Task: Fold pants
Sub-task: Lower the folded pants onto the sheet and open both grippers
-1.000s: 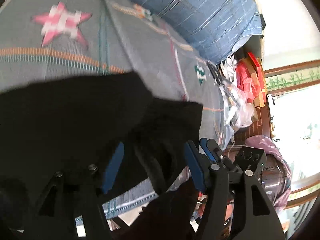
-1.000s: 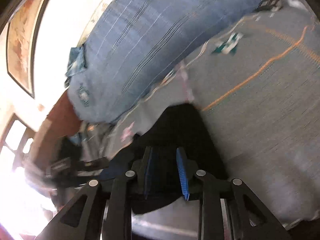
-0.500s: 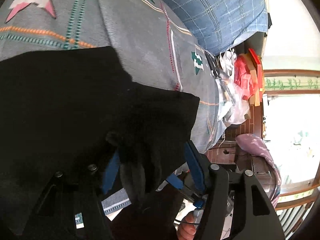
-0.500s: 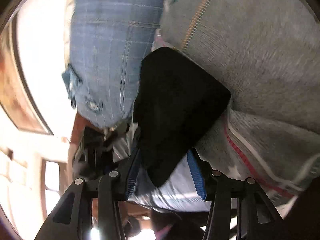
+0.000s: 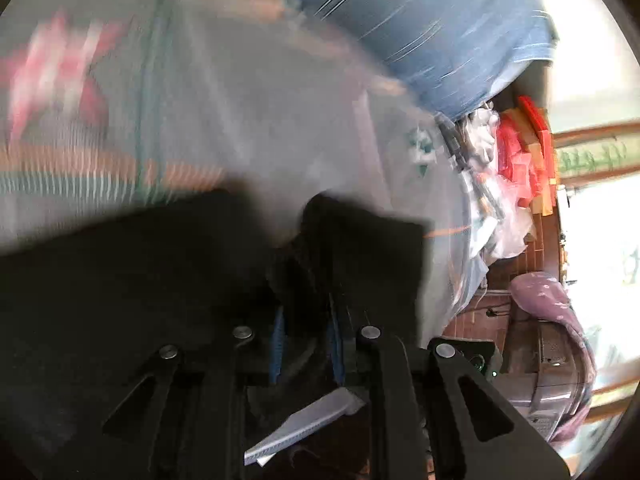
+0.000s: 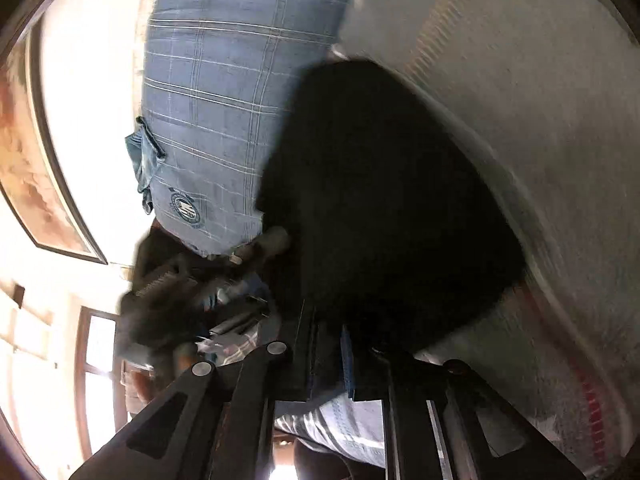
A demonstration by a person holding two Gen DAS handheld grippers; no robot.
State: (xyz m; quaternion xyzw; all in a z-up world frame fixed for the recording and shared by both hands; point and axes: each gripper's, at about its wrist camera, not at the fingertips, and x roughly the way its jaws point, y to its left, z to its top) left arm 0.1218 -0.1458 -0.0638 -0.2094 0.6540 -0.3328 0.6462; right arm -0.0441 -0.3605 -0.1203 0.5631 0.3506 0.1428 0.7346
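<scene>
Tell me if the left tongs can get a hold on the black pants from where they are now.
Probably yes: the left tongs have just been closing and already pinch a fold of the black pants at the bed's edge, nothing blocking them.

The pants (image 5: 140, 280) lie on the bedspread (image 5: 248, 120). In the left wrist view they fill the frame from 6 to 9 o'clock, one corner reaching toward 3. A pillow (image 5: 420, 28) lies behind at 1 o'clock, at the bedspread's far edge. Clutter (image 5: 516, 152) sits beside the bed at 3 o'clock. In the right wrist view the pillow (image 6: 224, 92) lies at 10 o'clock, left of the pants (image 6: 380, 200).
</scene>
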